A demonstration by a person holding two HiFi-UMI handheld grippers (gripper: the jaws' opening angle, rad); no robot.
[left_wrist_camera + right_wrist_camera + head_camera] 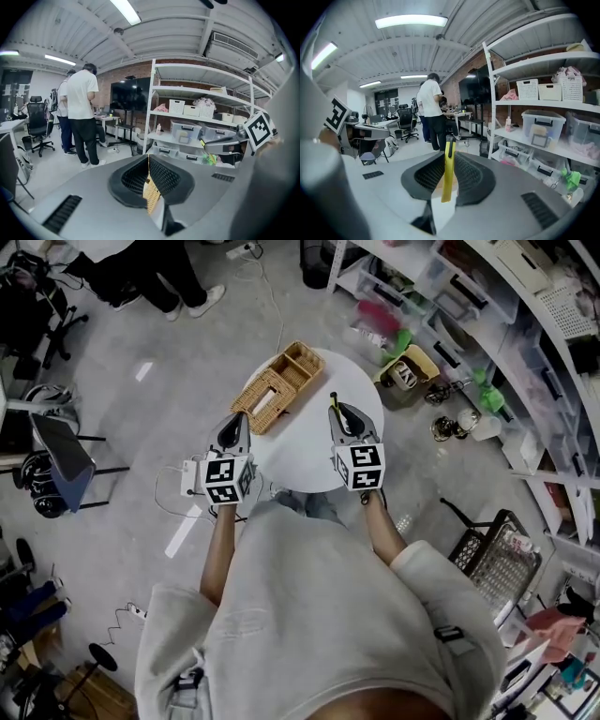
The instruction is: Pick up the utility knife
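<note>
yellow plastic, thin and on edge, is what sits between my right fingers: the utility knife is off the round white table and pinched in the right gripper, its black-tipped end poking up past the pads and its other end hanging below them. my left gripper is clenched on nothing, pads together, with only a sliver of the wicker basket and the tabletop showing through the slit under them. the worry, as i judge it, is the narrowness of the hold: the pads bear on a slim body that stands nearly upright, so a quick tilt or a jolt could let it pivot in the pinch or slide down and drop to the table or the floor. if the blade is out, a swing toward my other hand would be bad too. i cannot tell whether the blade is extended, since the lower end is lost against the gripper's own grey body. how much of each pad truly touches the handle is hard to read, and from the head view the knife is just a faint yellow line at the jaw tips.
</note>
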